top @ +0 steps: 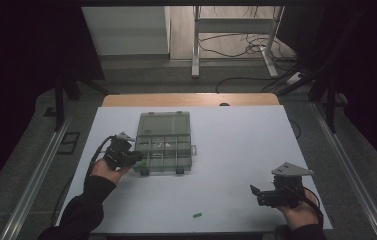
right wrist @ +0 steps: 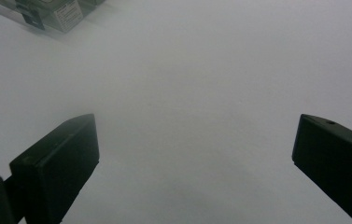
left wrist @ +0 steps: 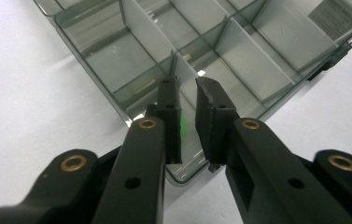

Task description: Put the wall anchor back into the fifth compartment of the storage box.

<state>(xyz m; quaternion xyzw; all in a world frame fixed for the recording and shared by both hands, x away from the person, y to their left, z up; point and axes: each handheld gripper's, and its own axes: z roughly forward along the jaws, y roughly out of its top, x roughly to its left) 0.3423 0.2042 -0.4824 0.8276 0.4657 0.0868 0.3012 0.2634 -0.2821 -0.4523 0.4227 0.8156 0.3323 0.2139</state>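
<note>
Two grippers sit near your edge of the table (top: 236, 150). Your right gripper (top: 256, 192) hovers low over bare white surface, jaws spread wide with nothing between them; its own view adds just a corner of the box (right wrist: 52, 14) far off at top left. Close by, a small green piece (top: 197, 215) lies alone on the table, as the high view shows. Farther out, your left gripper (left wrist: 188, 114) hangs over the near corner compartment of the open clear box (top: 163, 145). Its own view shows what the high view cannot: the jaws stand a narrow gap apart, and a green sliver (left wrist: 182, 127) sits against the left pad. Whether the pads pinch it, you cannot tell.
</note>
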